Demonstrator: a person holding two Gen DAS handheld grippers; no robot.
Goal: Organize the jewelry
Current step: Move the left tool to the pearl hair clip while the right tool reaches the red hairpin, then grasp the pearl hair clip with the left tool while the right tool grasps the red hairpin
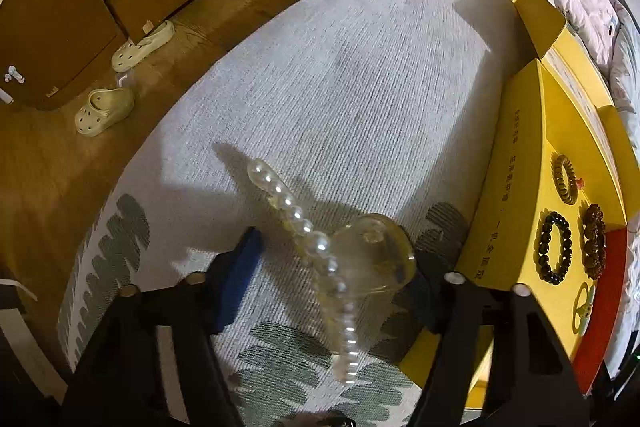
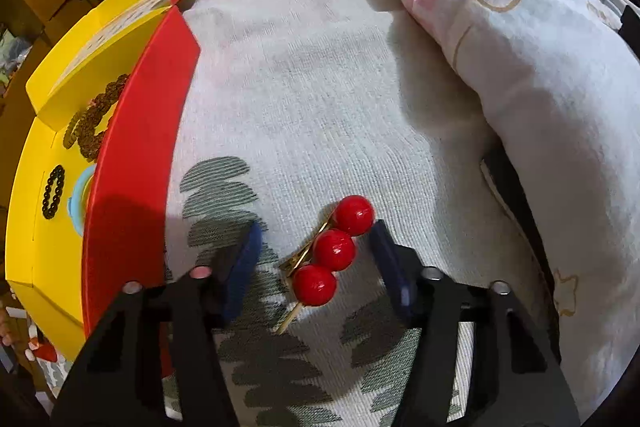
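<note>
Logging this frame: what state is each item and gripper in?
pearl hair claw: on the bedcover, between open jaws
left gripper: open, no grip
red ball hairpin: flat on the bedcover, not gripped
right gripper: open, straddling the hairpin
yellow box: open, bracelets inside
black bead bracelet: lying in the box

Free room and obstacles. In my left wrist view the bedspread (image 1: 320,67) lies open from 10 to 1 o'clock; the yellow box (image 1: 504,187) walls off 3 o'clock, and the pearl hair claw (image 1: 320,247) fills the gap ahead. In my right wrist view the box's red flap (image 2: 136,187) blocks 9 o'clock, the quilt (image 2: 540,87) blocks 2 o'clock, and 12 o'clock is clear beyond the red-ball hair clip (image 2: 334,251).
</note>
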